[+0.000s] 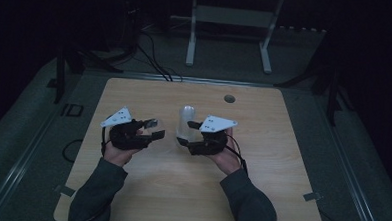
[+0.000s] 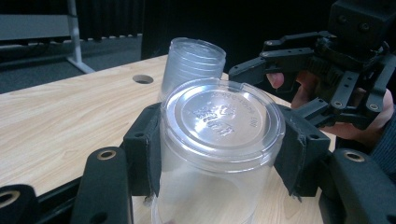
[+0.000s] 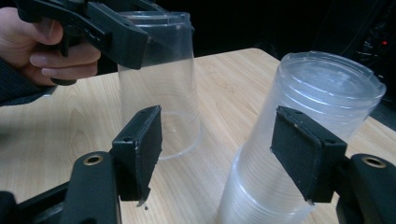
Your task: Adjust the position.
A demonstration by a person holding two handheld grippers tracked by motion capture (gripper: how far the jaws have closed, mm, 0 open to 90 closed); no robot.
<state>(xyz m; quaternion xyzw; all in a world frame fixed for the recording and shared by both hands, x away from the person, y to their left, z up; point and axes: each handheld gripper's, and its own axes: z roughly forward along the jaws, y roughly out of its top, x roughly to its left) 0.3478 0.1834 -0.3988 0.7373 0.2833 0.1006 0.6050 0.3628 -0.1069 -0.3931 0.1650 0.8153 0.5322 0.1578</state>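
Note:
My left gripper (image 1: 152, 130) is shut on a single clear plastic cup (image 2: 219, 135), its pads pressing the cup's sides just below the upturned base. The cup (image 3: 159, 84) is upside down, its wide mouth at or just above the wooden table (image 1: 134, 93). A stack of clear cups (image 1: 186, 121), also upside down, stands on the table between the two hands. My right gripper (image 3: 229, 149) is beside that stack (image 3: 322, 93) with its jaws apart; the right pad sits in front of the stack's side and nothing is pressed between the pads.
A round cable hole (image 1: 229, 98) lies in the tabletop behind the stack. A white metal frame (image 1: 232, 32) stands on the floor beyond the table. Dark stands and cables flank the table's far corners.

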